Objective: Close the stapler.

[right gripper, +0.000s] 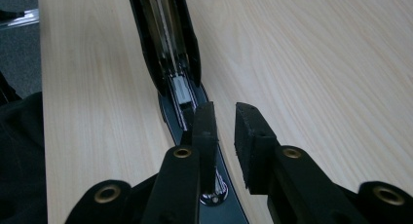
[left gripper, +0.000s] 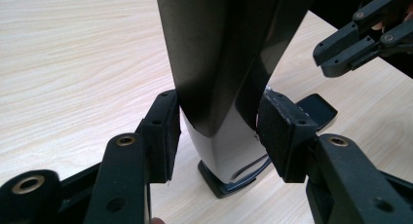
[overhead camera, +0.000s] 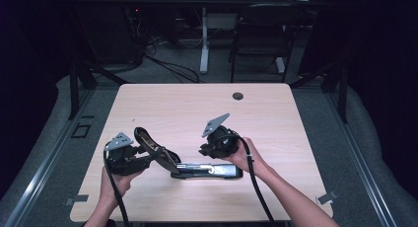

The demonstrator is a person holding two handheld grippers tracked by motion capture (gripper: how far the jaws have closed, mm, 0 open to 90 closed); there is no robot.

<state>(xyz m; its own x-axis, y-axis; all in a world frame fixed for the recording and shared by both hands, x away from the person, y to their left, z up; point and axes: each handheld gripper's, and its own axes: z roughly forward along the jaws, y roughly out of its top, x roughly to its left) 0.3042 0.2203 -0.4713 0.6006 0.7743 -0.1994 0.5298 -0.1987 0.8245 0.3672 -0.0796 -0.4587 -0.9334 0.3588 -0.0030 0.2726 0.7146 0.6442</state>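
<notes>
A black stapler lies hinged open near the table's front edge, its base [overhead camera: 209,170] flat on the wood. Its upper arm [overhead camera: 150,147] is lifted up and to the left. My left gripper [overhead camera: 144,157] is shut on that arm [left gripper: 219,53], one pad pressing on each side, with the hinge end [left gripper: 229,182] below. My right gripper [overhead camera: 204,151] hovers just above the base [right gripper: 214,197]. Its jaws [right gripper: 225,131] stand a narrow gap apart with nothing between them. The open staple channel [right gripper: 181,92] runs away from them. The right gripper's fingers [left gripper: 358,36] also show from the left gripper view.
The wooden table [overhead camera: 276,113] has a round cable hole [overhead camera: 238,95] near its far edge. Beyond it stand a folding chair [overhead camera: 261,34] and a white desk leg [overhead camera: 204,44], with cables on the floor. Both forearms come in over the front edge.
</notes>
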